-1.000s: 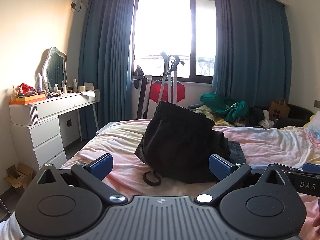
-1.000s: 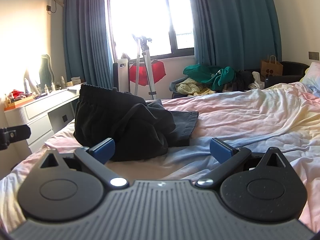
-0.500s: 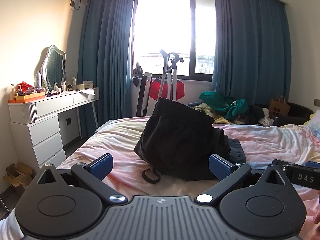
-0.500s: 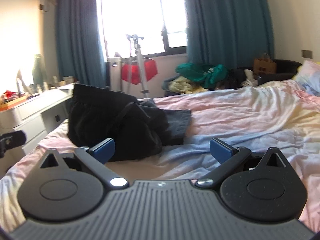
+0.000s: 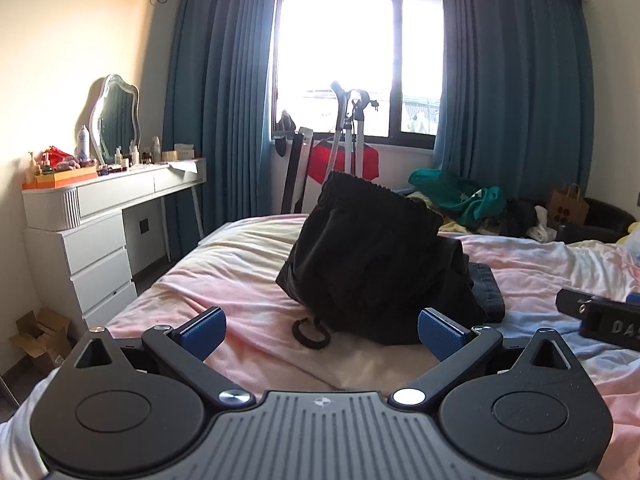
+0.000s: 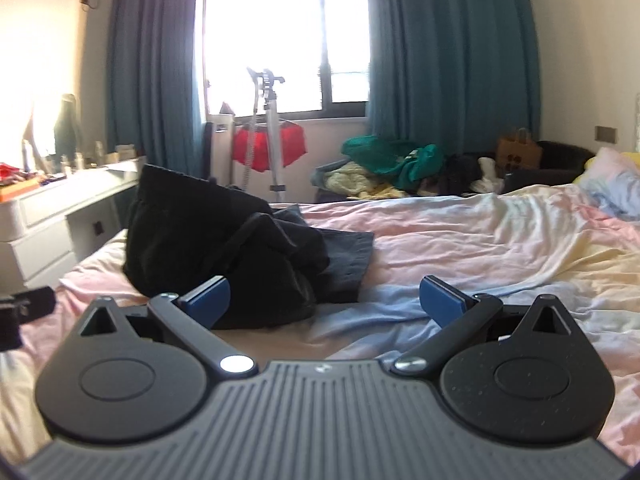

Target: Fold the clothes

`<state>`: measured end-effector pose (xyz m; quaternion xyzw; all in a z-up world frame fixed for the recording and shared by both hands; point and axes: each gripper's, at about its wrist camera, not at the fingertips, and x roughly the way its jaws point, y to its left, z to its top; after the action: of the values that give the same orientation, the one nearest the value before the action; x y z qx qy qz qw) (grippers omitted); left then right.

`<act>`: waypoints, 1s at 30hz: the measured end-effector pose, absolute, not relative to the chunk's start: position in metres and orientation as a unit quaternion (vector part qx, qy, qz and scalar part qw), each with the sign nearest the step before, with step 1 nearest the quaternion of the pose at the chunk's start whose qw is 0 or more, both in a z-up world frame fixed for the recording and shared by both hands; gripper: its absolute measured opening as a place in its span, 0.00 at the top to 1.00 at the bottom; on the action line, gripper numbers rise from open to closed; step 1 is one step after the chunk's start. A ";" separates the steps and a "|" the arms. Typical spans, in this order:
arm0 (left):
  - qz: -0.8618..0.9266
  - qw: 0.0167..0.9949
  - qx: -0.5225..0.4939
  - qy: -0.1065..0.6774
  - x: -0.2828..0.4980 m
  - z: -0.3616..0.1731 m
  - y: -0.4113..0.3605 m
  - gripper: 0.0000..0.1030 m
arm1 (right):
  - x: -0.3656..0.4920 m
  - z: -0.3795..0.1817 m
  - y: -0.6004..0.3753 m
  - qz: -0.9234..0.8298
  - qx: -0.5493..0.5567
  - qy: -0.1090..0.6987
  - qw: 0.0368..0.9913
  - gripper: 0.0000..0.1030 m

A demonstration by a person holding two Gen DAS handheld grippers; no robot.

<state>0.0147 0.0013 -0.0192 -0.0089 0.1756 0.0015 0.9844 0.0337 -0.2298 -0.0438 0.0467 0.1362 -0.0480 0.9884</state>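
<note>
A heap of black clothes (image 5: 368,256) with an elastic waistband sticking up lies on the pink and yellow bedsheet (image 5: 240,280); a dark grey garment (image 5: 486,288) peeks out at its right. A black drawstring loop (image 5: 310,330) trails from the heap toward me. My left gripper (image 5: 322,330) is open, low over the sheet just short of the heap, nothing between its blue pads. In the right wrist view the same black heap (image 6: 216,248) sits ahead and left of my right gripper (image 6: 324,300), which is open and empty. The right gripper's body (image 5: 600,320) shows at the left view's right edge.
A white dresser (image 5: 92,236) with a mirror and bottles stands left of the bed. A tripod (image 5: 352,136) with a red cloth stands under the window. Piled green and yellow clothes (image 6: 384,168) and a paper bag (image 6: 518,152) sit beyond the bed. A pillow (image 6: 612,188) lies far right.
Both grippers have drifted slightly; the right view has swung a little rightward, shifting the black heap left in it. Both grippers stay open and the clothes have not moved.
</note>
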 end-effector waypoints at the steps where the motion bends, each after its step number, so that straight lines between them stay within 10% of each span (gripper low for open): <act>1: -0.001 0.984 -0.011 0.178 0.015 -0.020 0.001 0.00 | 0.033 -0.043 -0.231 -0.045 0.048 0.134 0.989 0.00; 30: 0.006 0.966 -0.047 0.256 0.118 -0.018 -0.011 0.00 | 0.025 -0.040 -0.274 -0.020 0.152 0.130 0.980 0.00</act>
<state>0.1185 -0.0113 -0.0175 -0.0472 0.2559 0.0063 0.9655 0.0247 -0.2743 -0.0400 0.1518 0.1299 -0.0200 0.9796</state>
